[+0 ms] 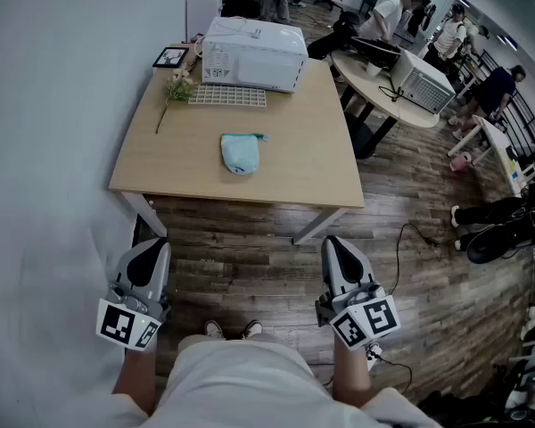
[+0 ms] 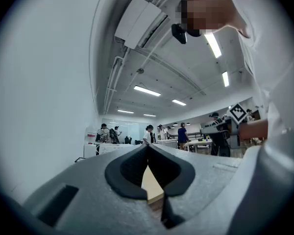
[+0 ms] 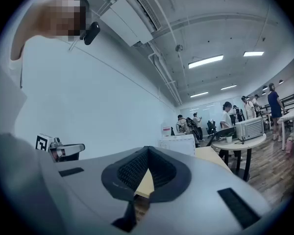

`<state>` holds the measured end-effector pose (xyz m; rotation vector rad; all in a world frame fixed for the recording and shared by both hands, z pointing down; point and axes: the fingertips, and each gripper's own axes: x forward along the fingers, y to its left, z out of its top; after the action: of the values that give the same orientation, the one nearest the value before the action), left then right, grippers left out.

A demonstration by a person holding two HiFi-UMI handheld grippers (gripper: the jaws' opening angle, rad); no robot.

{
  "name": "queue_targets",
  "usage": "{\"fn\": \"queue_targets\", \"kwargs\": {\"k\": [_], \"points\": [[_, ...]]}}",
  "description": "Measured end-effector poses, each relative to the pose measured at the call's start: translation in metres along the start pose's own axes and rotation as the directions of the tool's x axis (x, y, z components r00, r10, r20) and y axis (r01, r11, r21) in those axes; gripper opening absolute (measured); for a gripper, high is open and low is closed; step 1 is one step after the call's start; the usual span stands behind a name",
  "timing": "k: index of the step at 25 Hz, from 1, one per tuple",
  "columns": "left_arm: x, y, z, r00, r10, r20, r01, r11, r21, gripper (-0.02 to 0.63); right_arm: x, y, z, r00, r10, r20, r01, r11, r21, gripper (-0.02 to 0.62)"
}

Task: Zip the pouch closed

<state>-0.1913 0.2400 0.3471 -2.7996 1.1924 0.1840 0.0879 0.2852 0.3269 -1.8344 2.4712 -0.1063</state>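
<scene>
Both grippers hang low in front of the person's waist, short of the wooden table [image 1: 312, 163] and well apart from anything on it. The left gripper [image 1: 152, 244] has its jaws drawn together with nothing between them, and the right gripper [image 1: 335, 242] is the same: pads meeting at the tips, empty.

The light-blue pouch [image 1: 241, 153] lies on the tabletop straight ahead and beyond both grippers, about midway between their two lines of reach, so neither arm looks clearly nearer. It sits as a rounded lump, its long axis running roughly away from the person (though it is nearly as wide as long). What looks like the zip tab [image 1: 262, 136] pokes out at the far end, toward the right gripper's side. If that reading holds, the right gripper seems better placed for the tab, with the left pinning the body. The zip line itself is too small to trace.
</scene>
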Motion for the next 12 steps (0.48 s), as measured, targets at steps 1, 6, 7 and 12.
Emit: {"fn": "queue_targets", "kwargs": {"k": [1,6,7,12], "points": [[0.001,-0.002,0.000,1.000,0.000,-0.001,0.000,1.000,-0.002,0.015,-0.004,0.000,0.000,1.000,-0.002,-0.002,0.002,1.000,-0.003,0.000],[0.007,-0.017,0.002,1.000,-0.020,0.005,0.020,1.000,0.008,0.015,-0.015,-0.006,-0.003,1.000,-0.010,-0.011,0.010,1.000,-0.005,0.000],[0.008,-0.019,0.002,1.000,-0.022,0.005,0.021,1.000,0.011,0.015,-0.016,-0.007,-0.003,1.000,-0.008,-0.012,0.008,1.000,-0.006,0.000],[0.006,-0.021,0.007,1.000,0.005,0.013,-0.006,1.000,0.017,0.015,-0.014,-0.005,0.001,1.000,0.026,-0.009,-0.026,0.999,-0.025,0.000]]}}
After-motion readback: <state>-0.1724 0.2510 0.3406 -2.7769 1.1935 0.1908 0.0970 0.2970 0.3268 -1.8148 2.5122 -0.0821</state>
